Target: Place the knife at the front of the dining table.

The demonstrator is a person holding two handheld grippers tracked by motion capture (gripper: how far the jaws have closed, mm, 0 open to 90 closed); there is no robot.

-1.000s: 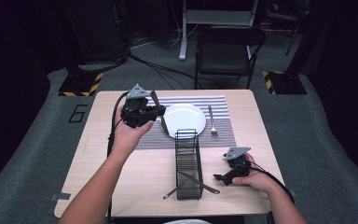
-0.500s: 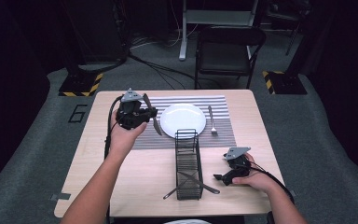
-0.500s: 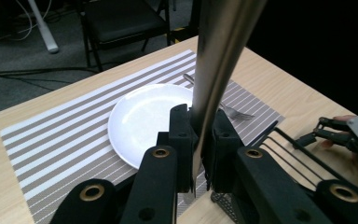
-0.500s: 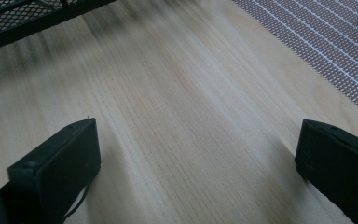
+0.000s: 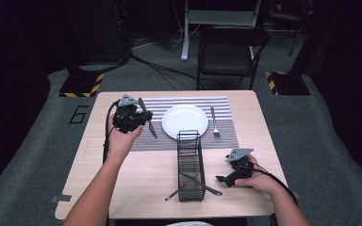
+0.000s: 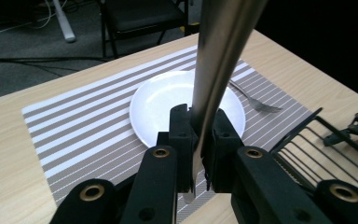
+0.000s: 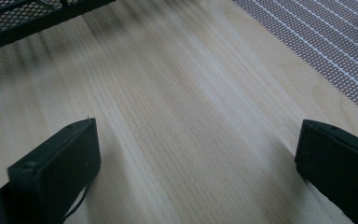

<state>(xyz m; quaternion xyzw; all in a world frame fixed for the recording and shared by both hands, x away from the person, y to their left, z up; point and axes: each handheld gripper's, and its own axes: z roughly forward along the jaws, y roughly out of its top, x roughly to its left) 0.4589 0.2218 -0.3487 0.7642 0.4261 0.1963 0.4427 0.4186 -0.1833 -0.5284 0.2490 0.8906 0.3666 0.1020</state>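
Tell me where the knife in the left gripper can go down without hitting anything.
Freest: the striped placemat left of the white plate, below the knife clamped in the left gripper; also bare table on its left side. Crowded: the fork right of the plate, the wire rack mid-table with utensils, and the open right gripper beside it.

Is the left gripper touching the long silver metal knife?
Touching. In the left gripper view the left gripper has both black jaws pressed on the long silver metal knife, with no gap on either side.
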